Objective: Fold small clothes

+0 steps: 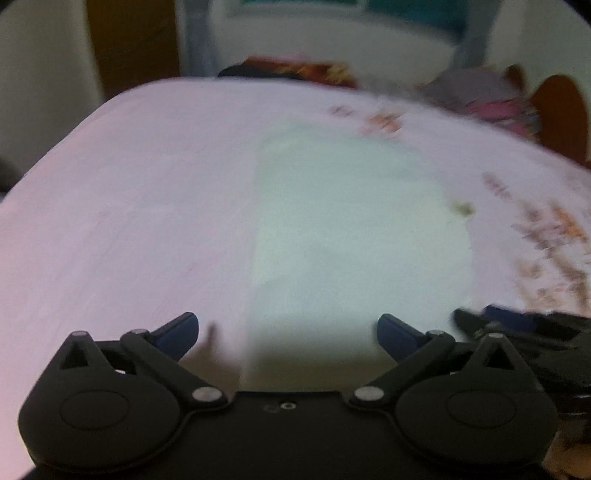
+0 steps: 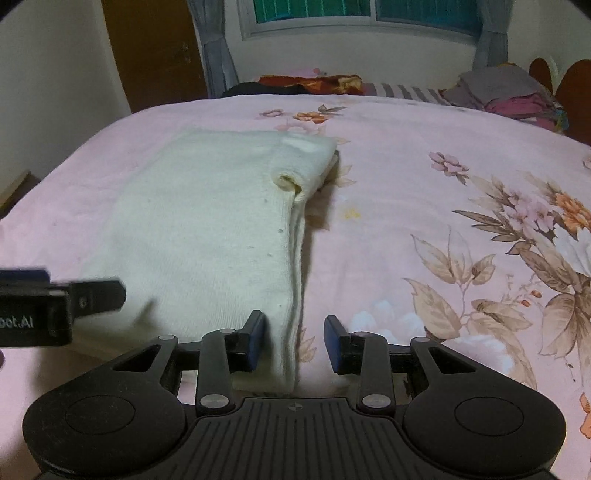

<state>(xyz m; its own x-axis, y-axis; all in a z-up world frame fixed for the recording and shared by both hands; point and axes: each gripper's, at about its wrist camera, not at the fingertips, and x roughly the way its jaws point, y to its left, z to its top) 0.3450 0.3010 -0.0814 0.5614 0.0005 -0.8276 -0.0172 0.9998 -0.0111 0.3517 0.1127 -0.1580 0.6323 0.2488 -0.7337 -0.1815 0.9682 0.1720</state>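
Note:
A cream knit garment [image 2: 207,236] lies folded lengthwise on the pink floral bedsheet [image 2: 406,177], its sleeve opening at the far right corner. In the blurred left wrist view it shows as a pale patch [image 1: 354,229]. My left gripper [image 1: 288,332] is open wide and empty above the garment's near edge. My right gripper [image 2: 294,341] is open, its jaws either side of the garment's near right folded edge without closing on it. The left gripper also shows at the left of the right wrist view [image 2: 92,295].
A pile of dark and red clothes [image 2: 306,83] lies at the far edge of the bed. Folded grey and maroon clothes [image 2: 509,92] sit at the far right by a brown headboard [image 2: 576,92]. A brown door [image 2: 155,48] and a window [image 2: 365,14] stand behind.

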